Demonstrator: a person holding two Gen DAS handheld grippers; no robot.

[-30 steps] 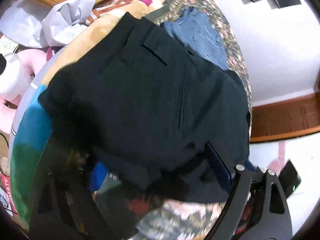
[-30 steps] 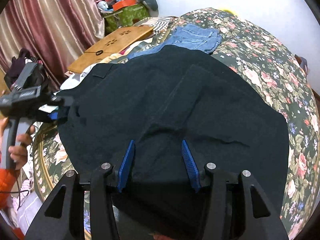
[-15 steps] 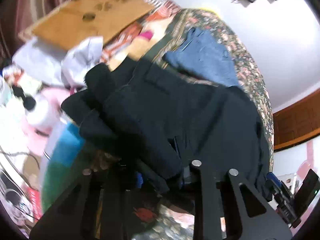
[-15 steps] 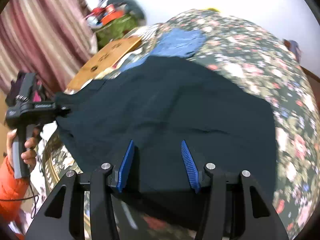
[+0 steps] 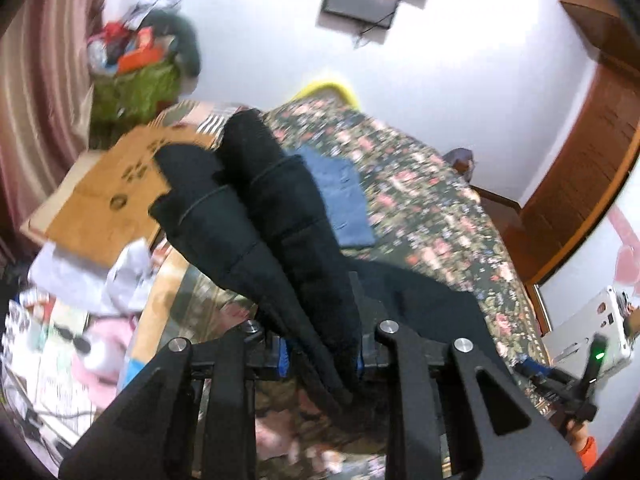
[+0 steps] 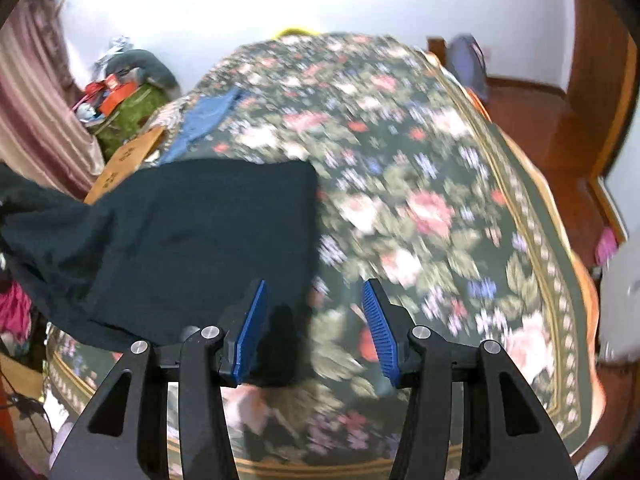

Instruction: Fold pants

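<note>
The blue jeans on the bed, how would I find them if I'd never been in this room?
Look at the big bed with the dark flowery bedspread. Near its far end, on the side by the brown cardboard box, the blue jeans lie folded flat on the cover. They are the only light blue cloth there; the black pants beside them are much darker and pinched in the left gripper.

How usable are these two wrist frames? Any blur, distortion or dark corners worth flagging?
Left wrist view: bedspread and background clutter smeared by motion, the gripped black pants fairly crisp; fisheye bends the walls; corners black. Right wrist view: heavy motion blur across the floral print, while the right hand-held gripper stays sharp; same dark vignette.
</note>
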